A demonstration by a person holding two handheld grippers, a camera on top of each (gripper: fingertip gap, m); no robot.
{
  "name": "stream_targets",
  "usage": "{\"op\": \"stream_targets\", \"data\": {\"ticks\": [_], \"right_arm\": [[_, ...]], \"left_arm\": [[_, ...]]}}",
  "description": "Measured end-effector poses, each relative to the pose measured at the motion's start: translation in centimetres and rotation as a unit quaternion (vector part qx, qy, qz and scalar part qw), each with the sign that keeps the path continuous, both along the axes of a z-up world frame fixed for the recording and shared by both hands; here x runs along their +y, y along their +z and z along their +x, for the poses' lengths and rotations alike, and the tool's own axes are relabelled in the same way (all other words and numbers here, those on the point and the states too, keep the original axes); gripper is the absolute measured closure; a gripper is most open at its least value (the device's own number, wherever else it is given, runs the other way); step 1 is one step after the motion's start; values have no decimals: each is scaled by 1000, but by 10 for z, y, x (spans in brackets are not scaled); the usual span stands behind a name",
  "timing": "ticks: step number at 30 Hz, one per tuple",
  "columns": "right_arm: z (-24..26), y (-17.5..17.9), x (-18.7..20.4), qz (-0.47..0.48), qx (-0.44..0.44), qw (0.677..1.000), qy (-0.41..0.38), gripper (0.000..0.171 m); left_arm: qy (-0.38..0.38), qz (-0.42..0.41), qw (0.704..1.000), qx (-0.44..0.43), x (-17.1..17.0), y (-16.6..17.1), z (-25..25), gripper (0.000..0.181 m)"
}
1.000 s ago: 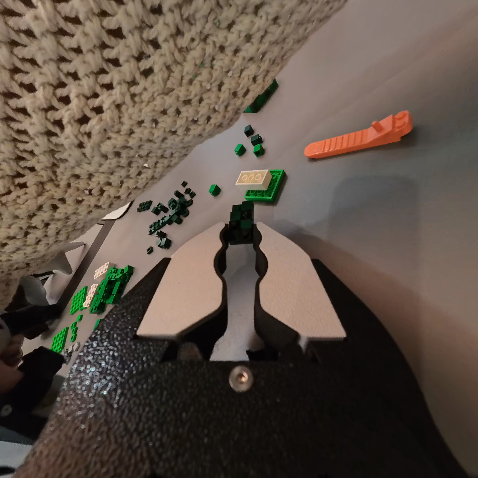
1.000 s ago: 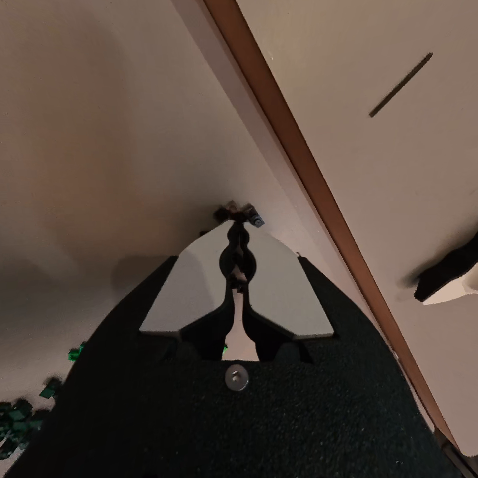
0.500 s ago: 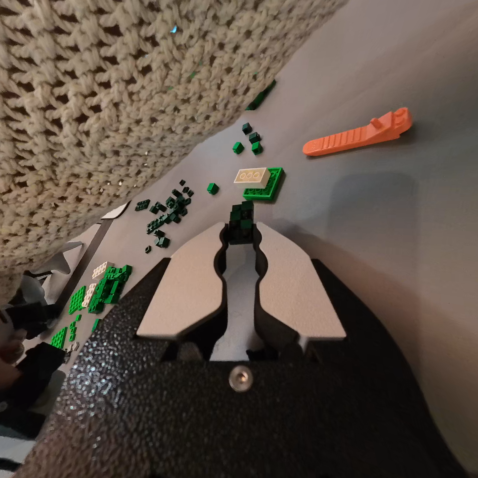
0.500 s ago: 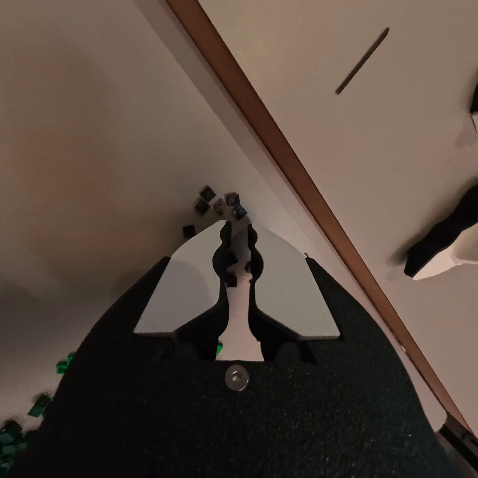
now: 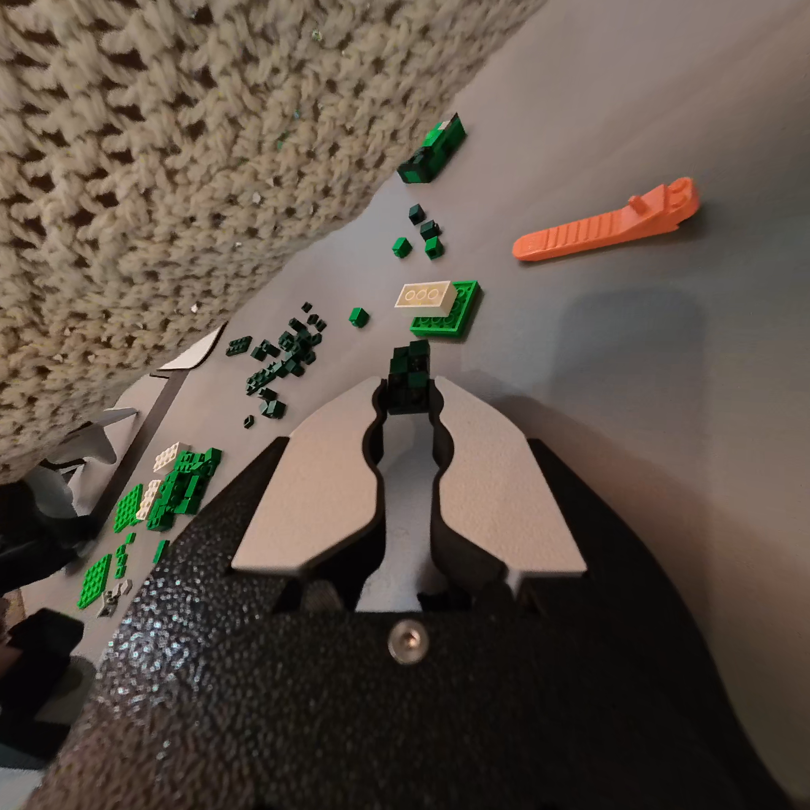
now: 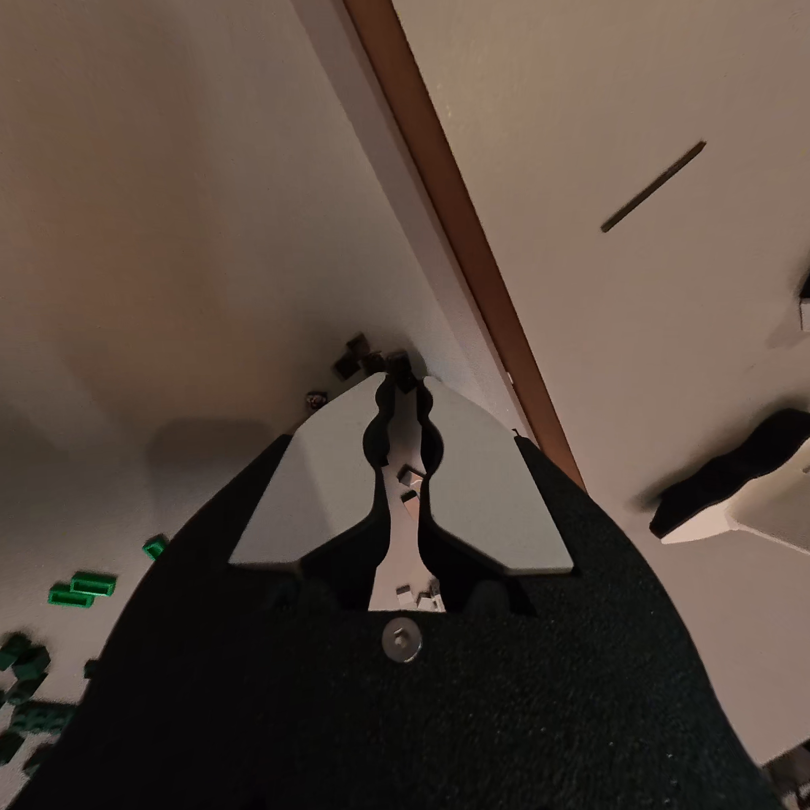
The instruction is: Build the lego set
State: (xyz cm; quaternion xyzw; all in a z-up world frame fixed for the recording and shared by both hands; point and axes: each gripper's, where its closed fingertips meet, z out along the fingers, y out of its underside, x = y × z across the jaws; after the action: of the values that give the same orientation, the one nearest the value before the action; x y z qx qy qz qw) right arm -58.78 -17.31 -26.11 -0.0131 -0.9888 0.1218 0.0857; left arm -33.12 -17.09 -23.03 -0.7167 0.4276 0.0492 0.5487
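the left gripper (image 5: 410,385) has its fingers (image 5: 333,473) clamped on a small dark green lego stack (image 5: 410,379), which sticks out past the fingertips above the grey surface (image 5: 657,438). just beyond the stack lies a bright green plate (image 5: 456,313) with a white brick (image 5: 423,298) resting on its near-left part. farther off sit four small green cubes (image 5: 420,234) and, past them, a longer green assembly (image 5: 434,151) near the edge of a knitted beige cloth (image 5: 153,153). an orange brick separator (image 5: 605,221) lies well apart to the right. left of the fingers there is a scatter of dark green pieces (image 5: 285,355), and closer in, a heap of bright green and white pieces (image 5: 171,486). the right gripper (image 6: 404,380) is low over the pale surface (image 6: 175,219) near its brown edge (image 6: 460,228); its fingers (image 6: 477,473) stand slightly parted, with a small dark piece (image 6: 405,377) at the tips, though i cannot tell whether they are pinching it. a few more small dark pieces (image 6: 350,357) lie just beyond the tips, and green pieces (image 6: 83,589) lie at the lower left.
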Motion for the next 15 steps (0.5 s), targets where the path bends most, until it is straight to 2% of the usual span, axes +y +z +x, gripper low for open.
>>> {"op": "stream_targets", "data": {"ticks": [9,15], "right_arm": [[7,5,3,-24,40,999,-18,164],[30,23,15,-53,63,995,-48,164]], "left_arm": [[-1,1,1000,1,0,1,0,164],[0,1,1000,-3,-1,1,-1,164]]}}
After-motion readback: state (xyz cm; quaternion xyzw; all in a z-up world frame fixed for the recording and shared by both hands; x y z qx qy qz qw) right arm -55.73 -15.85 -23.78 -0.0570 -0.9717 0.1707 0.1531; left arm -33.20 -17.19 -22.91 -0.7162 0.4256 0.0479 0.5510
